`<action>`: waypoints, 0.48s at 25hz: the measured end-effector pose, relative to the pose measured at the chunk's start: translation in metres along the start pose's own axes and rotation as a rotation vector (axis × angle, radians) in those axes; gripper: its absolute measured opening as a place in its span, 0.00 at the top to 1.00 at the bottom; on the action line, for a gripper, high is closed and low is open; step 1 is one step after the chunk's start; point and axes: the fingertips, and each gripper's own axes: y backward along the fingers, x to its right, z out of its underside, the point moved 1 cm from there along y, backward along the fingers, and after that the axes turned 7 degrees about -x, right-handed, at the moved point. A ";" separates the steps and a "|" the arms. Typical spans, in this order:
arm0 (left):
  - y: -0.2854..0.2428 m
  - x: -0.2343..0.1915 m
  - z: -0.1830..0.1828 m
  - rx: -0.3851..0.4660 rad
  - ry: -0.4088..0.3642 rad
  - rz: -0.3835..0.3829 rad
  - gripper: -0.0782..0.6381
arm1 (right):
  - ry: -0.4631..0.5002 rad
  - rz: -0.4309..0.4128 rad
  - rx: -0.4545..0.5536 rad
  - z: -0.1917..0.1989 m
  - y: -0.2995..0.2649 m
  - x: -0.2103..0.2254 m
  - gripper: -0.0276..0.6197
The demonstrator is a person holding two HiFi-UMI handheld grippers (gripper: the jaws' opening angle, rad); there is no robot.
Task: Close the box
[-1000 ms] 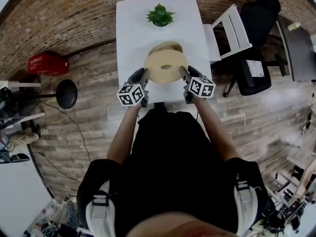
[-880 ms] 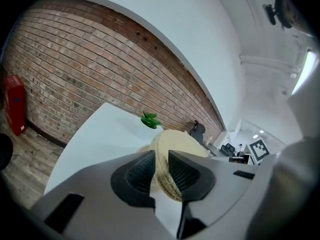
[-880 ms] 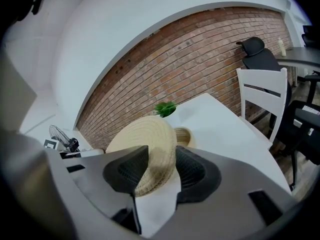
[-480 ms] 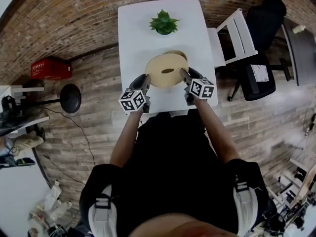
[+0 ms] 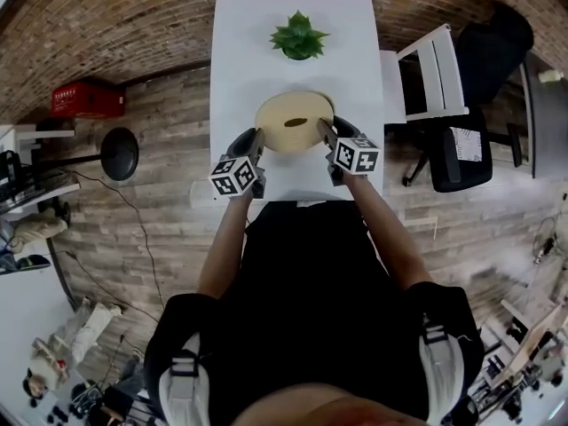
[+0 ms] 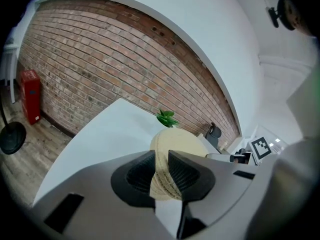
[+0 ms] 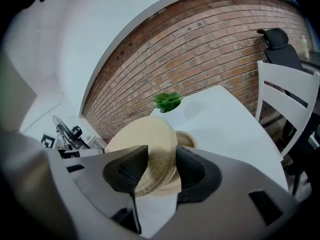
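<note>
A round woven straw lid (image 5: 295, 121) hangs over the white table (image 5: 240, 51), held by its rim from both sides. My left gripper (image 5: 256, 140) is shut on the lid's left edge, and the rim sits pinched between its pads (image 6: 161, 176). My right gripper (image 5: 324, 136) is shut on the right edge, again with the rim between its pads (image 7: 159, 170). The lid (image 7: 145, 139) is tilted. Part of the woven box base (image 7: 187, 140) shows just behind and below it in the right gripper view. In the head view the lid hides the base.
A small green plant (image 5: 299, 36) in a pot stands at the table's far end. A white chair (image 5: 435, 69) and a black office chair (image 5: 479, 51) stand to the right. A red box (image 5: 80, 98) and a black stool (image 5: 118, 160) are on the floor to the left.
Both grippers have carried the lid further over the box base. The base showed behind the lid in the head view before and is now covered by it.
</note>
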 end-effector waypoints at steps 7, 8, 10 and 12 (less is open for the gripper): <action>-0.012 -0.001 0.003 0.004 0.047 -0.055 0.77 | 0.039 -0.023 -0.075 -0.003 -0.011 0.013 0.71; -0.014 -0.001 0.004 0.003 0.050 -0.059 0.77 | 0.040 -0.025 -0.081 -0.003 -0.013 0.015 0.71; -0.017 -0.002 0.004 0.001 0.053 -0.066 0.77 | 0.045 -0.029 -0.092 -0.005 -0.016 0.018 0.71; -0.018 -0.002 0.004 -0.005 0.054 -0.073 0.77 | 0.048 -0.033 -0.102 -0.006 -0.019 0.019 0.71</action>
